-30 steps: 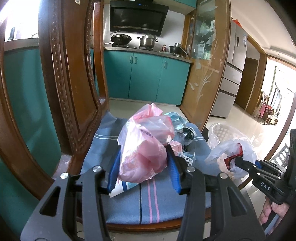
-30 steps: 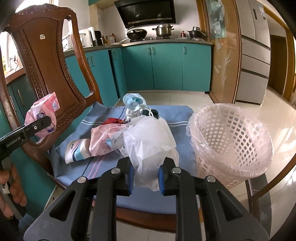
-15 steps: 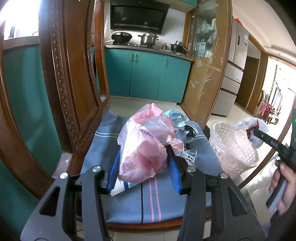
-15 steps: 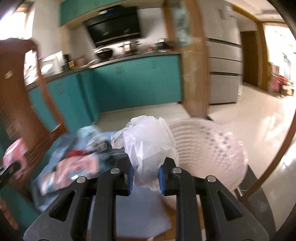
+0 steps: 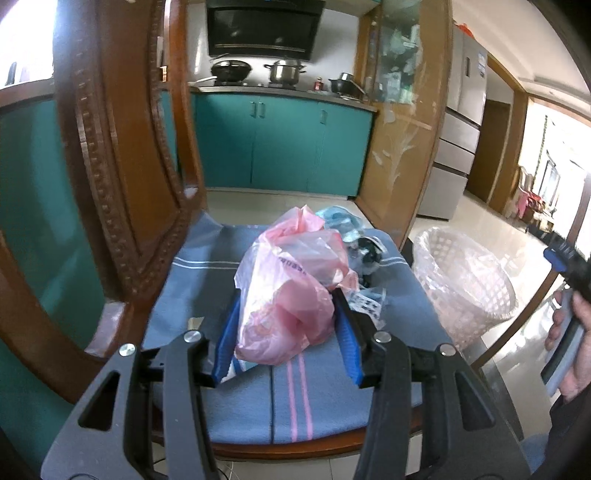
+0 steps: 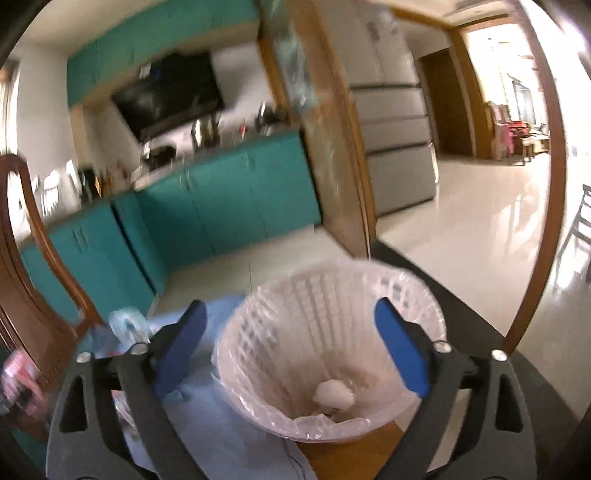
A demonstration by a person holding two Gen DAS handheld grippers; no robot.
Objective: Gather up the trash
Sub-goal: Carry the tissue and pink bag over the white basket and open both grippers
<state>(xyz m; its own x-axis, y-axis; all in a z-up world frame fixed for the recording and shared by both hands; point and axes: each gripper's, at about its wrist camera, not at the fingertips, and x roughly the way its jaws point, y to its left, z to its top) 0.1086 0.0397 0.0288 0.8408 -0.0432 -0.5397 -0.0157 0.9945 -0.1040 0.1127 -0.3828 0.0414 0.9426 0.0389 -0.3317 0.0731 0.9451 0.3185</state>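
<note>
our right claw (image 6: 291, 347) has just sprung wide over the basket (image 6: 417, 295), with nothing in it. a white bag (image 6: 334, 394) lies inside. our left claw (image 5: 286, 325) holds a pink bag (image 5: 291, 291). more trash (image 5: 364, 254) waits on the chair (image 5: 110, 177).

a lived-in home kitchen: teal cabinets (image 5: 280, 147) run under a counter where a wok (image 5: 231, 69) and a steel pot (image 5: 283, 72) sit, a black range hood (image 5: 264, 26) above them. right of the cabinets stands a tall fridge (image 5: 461, 122); nearer, a carved wooden chair (image 5: 122, 147).
</note>
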